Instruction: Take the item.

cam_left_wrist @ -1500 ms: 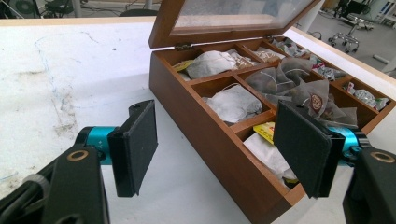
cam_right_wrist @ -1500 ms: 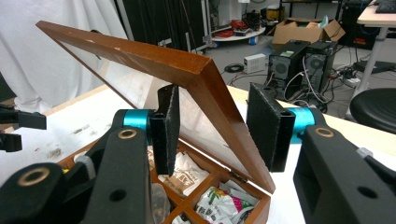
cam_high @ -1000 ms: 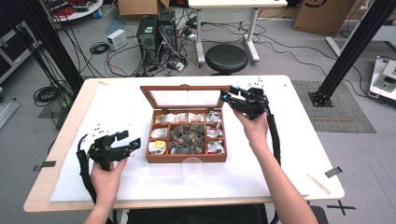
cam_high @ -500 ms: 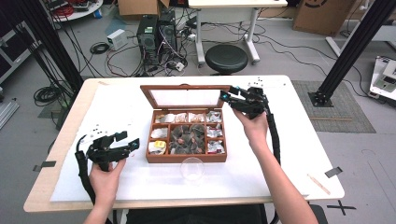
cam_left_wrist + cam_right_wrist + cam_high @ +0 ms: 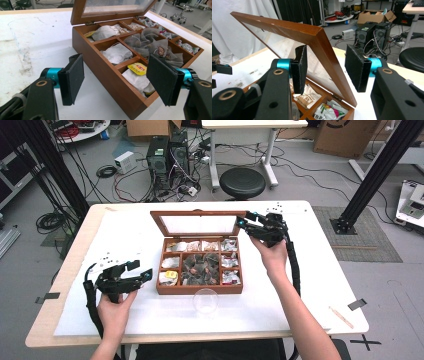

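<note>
Straddling the corner of the raised lid [image 5: 312, 47], the right tongs [image 5: 325, 68] stand wide apart, one pad on the glass side, the other outside the frame; neither pad visibly presses the wood. In the high view the right tongs [image 5: 250, 223] sit at the lid's right end. The left tongs [image 5: 134, 271] are also wide and empty, hovering low over the tabletop [image 5: 320, 285] just beside the left wall of the wooden box [image 5: 105, 75].

The box stands open at mid-tabletop, its compartments holding tea bags [image 5: 117, 53]: paper sachets along the sides, mesh pyramids in the middle. A clear glass cup [image 5: 205, 300] stands just in front of the box.

Handling judgement: the lid is a stiff hardwood frame around a glass pane, hinged at the rear. Grip the frame edge, not the pane; it likely swings freely and could drop shut. The tea bags are light, soft and crushable; take one by its paper body or tag.
</note>
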Demonstrator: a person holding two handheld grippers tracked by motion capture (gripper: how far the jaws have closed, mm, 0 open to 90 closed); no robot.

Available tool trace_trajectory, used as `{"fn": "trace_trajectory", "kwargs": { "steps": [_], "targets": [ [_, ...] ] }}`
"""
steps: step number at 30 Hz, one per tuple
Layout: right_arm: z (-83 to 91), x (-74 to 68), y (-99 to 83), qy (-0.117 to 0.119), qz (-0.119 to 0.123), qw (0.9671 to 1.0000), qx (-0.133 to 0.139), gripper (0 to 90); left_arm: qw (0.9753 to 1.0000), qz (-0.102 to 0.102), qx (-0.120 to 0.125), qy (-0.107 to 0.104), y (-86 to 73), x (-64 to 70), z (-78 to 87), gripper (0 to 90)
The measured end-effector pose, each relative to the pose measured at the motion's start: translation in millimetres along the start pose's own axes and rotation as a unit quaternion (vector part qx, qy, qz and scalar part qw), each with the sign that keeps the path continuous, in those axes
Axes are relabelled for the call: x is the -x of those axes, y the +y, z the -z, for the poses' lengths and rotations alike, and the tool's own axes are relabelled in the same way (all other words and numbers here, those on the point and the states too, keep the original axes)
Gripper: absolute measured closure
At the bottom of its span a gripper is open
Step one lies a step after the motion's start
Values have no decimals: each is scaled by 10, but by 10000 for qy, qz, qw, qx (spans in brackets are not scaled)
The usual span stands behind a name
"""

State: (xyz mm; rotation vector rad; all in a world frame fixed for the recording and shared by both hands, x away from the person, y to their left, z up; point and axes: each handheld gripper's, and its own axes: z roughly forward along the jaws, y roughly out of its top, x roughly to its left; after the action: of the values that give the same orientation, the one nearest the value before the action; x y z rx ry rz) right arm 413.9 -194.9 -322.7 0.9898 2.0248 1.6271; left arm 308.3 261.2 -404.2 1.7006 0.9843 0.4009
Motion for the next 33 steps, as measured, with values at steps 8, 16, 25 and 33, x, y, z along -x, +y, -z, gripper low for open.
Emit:
{"fn": "trace_trajectory", "kwargs": {
  "steps": [8, 16, 25, 33],
  "targets": [
    [14, -5, -4, -6, 30, 10000, -5, 538, 9999, -81, -66, -88, 89, 53, -103, 305],
    [13, -3, -5, -7, 24, 10000, 0, 538, 9997, -135, -151, -152, 113, 76, -191, 308],
    [12, -3, -6, -4, 25, 10000, 2, 538, 9995, -93, -199, -211, 117, 68, -251, 312],
    [4, -8, -8, -1, 18, 10000, -15, 536, 9982, -200, -418, -381, 172, 119, -386, 321]
  ]
}}
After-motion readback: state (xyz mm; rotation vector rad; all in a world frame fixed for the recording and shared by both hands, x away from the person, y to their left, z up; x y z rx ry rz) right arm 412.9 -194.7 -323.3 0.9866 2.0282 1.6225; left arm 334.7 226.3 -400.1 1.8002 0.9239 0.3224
